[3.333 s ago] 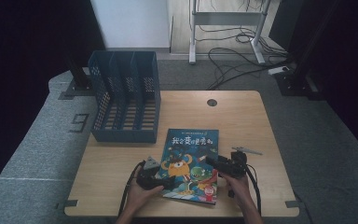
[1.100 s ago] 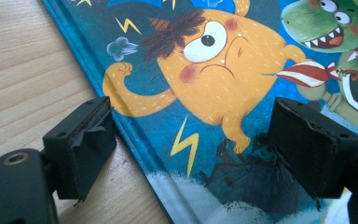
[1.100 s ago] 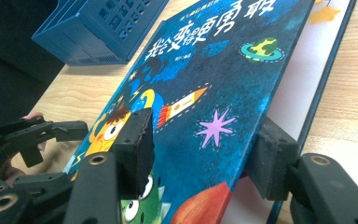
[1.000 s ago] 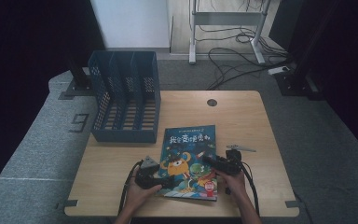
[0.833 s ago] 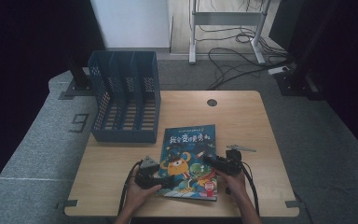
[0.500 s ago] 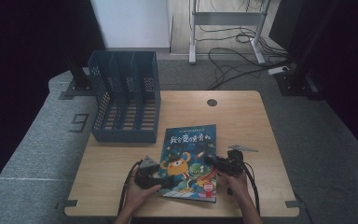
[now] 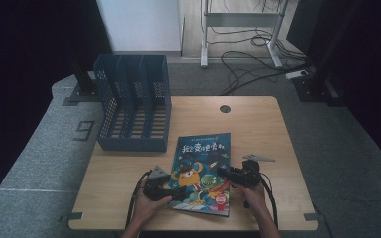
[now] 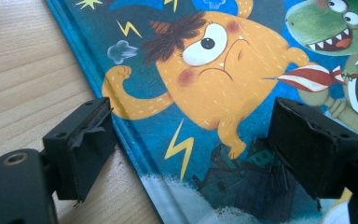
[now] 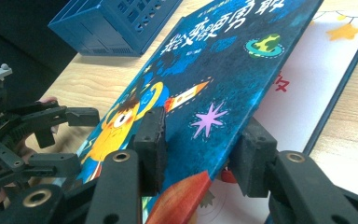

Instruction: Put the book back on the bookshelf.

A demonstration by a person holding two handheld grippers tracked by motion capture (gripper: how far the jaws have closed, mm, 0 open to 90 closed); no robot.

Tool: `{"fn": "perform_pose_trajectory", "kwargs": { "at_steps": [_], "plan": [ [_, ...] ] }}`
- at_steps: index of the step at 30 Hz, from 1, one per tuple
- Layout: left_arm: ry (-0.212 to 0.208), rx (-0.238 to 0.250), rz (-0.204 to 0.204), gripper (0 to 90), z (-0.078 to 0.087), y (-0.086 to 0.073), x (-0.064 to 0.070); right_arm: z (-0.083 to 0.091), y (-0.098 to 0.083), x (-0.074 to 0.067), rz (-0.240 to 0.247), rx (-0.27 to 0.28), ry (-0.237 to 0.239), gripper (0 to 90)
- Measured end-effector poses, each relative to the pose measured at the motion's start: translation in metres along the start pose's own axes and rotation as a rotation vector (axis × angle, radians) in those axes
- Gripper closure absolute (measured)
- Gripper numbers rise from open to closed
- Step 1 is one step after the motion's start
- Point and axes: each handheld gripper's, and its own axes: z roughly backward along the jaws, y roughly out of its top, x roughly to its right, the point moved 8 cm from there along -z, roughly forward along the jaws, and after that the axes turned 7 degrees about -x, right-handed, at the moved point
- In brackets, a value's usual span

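A picture book (image 7: 203, 163) with a blue cover and an orange monster lies on the wooden table (image 7: 258, 124). My left gripper (image 7: 174, 190) is open at its lower left: in the left gripper view (image 8: 191, 144) one jaw sits on the wood beside the spine, the other over the cover (image 8: 205, 70). My right gripper (image 7: 224, 173) is at the book's right edge. In the right gripper view (image 9: 200, 149) the front cover (image 9: 214, 70) is lifted and slants between its jaws, which have just been opening and stand wide apart. The white inside page (image 9: 307, 79) shows beneath.
A blue slotted file holder (image 7: 134, 109) stands at the table's back left, seen also as a blue corner (image 9: 121, 18) in the right gripper view. A round cable hole (image 7: 225, 108) sits at the back middle. Cables and desk legs lie on the floor behind.
The right gripper has shifted slightly at the book's right edge. The left gripper and the book's place on the table look the same.
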Motion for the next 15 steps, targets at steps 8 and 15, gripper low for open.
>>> {"fn": "perform_pose_trajectory", "kwargs": {
  "at_steps": [8,15],
  "plan": [
    [0.001,0.0,0.0,14.8,0.0,0.0,0.0,-0.0061,0.0006,-0.0002,-0.001,0.011,0.025,55.7],
    [0.001,-0.001,-0.001,14.7,0.0,0.0,0.0002,-0.0095,0.0019,0.0014,-0.018,0.015,0.049,57.9]
  ]
}}
